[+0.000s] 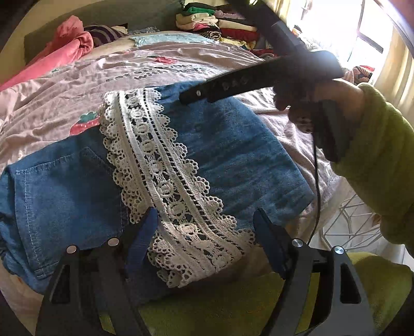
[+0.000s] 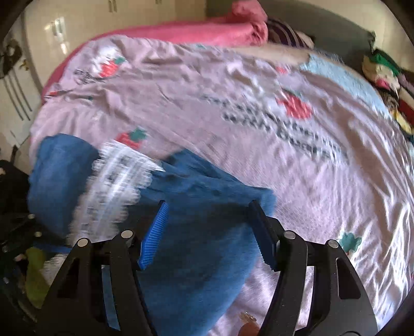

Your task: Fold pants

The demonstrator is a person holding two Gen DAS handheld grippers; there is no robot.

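Observation:
Blue denim pants (image 1: 233, 144) lie folded on the bed, with a white lace hem band (image 1: 160, 181) running diagonally across them and a back pocket (image 1: 64, 186) at the left. My left gripper (image 1: 207, 230) hangs open just over the near end of the lace, its pads clear of the cloth. A person's hand (image 1: 323, 100) in a green sleeve holds the right gripper above the pants' far edge. In the blurred right wrist view, my right gripper (image 2: 208, 227) is open over the denim (image 2: 201, 186), with the lace (image 2: 116, 175) to its left and nothing pinched.
The pink sheet (image 1: 51, 108) with strawberry prints covers the bed. A pink blanket (image 1: 69, 44) lies at the far left and a stack of folded clothes (image 1: 220, 23) at the back. A white wire frame (image 1: 352, 222) stands off the bed's right edge.

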